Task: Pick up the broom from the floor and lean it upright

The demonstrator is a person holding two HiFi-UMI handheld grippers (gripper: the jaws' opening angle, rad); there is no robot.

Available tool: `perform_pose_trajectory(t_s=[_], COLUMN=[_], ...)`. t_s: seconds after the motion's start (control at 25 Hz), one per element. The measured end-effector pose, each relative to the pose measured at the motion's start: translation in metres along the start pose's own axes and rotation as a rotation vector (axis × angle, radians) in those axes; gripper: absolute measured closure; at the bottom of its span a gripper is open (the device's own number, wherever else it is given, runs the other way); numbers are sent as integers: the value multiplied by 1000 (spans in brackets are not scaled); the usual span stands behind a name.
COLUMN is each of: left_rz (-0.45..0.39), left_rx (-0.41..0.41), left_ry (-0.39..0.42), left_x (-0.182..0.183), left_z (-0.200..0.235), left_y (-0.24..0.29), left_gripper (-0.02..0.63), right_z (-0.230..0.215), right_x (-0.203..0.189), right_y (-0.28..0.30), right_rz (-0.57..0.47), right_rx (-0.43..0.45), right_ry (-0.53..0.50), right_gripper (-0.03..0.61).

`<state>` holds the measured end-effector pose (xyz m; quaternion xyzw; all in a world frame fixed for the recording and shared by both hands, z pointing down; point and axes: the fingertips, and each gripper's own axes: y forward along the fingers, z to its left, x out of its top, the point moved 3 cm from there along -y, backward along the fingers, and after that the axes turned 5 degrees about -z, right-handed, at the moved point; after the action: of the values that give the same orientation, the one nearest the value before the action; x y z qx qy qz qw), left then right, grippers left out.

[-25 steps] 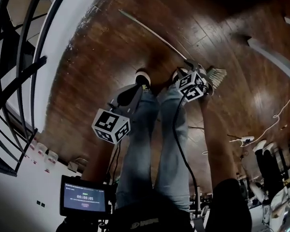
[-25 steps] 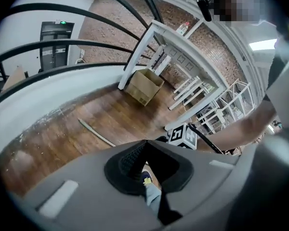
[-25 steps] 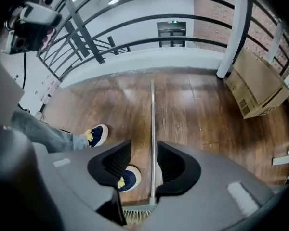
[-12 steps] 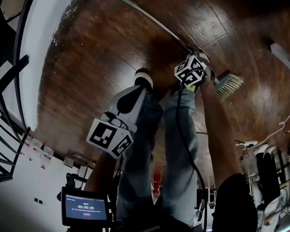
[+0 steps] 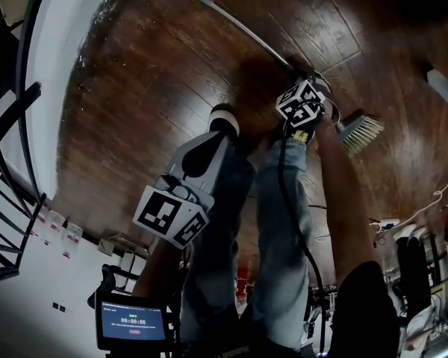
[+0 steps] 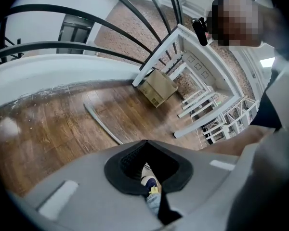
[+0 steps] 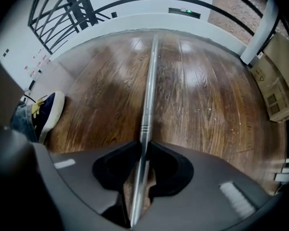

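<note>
The broom lies flat on the dark wooden floor, its thin metal handle (image 5: 239,28) running from the top left to the bristle head (image 5: 361,131) at the right. My right gripper (image 5: 308,77) points straight down at the handle close to the head. In the right gripper view the handle (image 7: 149,81) runs between the jaws of the right gripper (image 7: 144,143), which are closing with their tips against it. My left gripper (image 5: 215,136) hangs lower left over a leg, shut and holding nothing. In the left gripper view the left gripper (image 6: 147,142) aims past the handle's far end (image 6: 102,124).
The person's legs and shoes (image 5: 222,119) stand just left of the broom head; one shoe (image 7: 45,112) lies near the right gripper. A white curved kerb (image 5: 56,88) with black railings (image 5: 7,162) bounds the floor. A cardboard box (image 6: 156,88) sits by a white post. Cables (image 5: 425,200) trail at the right.
Both grippers have sunk towards the floor. The right one has come down onto the broom handle beside the head. The broom itself lies where it was.
</note>
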<state>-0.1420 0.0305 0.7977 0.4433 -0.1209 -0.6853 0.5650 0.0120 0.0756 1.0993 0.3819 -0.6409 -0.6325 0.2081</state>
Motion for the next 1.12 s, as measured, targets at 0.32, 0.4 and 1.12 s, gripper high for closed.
perform_pose_trajectory(t_s=[0.32, 0.4, 1.12], left_rz=[-58, -77, -135], left_rx=[-75, -118, -346], left_ry=[76, 113, 345], left_x=[75, 98, 202], left_z=[-55, -83, -253], left_y=[-35, -46, -101], left_gripper=[598, 598, 598], right_z=[-16, -28, -110], right_x=[24, 29, 9], right_y=[-112, -157, -385], right_rz=[-119, -163, -420], right_rx=[-91, -133, -421], right_ry=[102, 119, 610], right_gripper=[503, 503, 498])
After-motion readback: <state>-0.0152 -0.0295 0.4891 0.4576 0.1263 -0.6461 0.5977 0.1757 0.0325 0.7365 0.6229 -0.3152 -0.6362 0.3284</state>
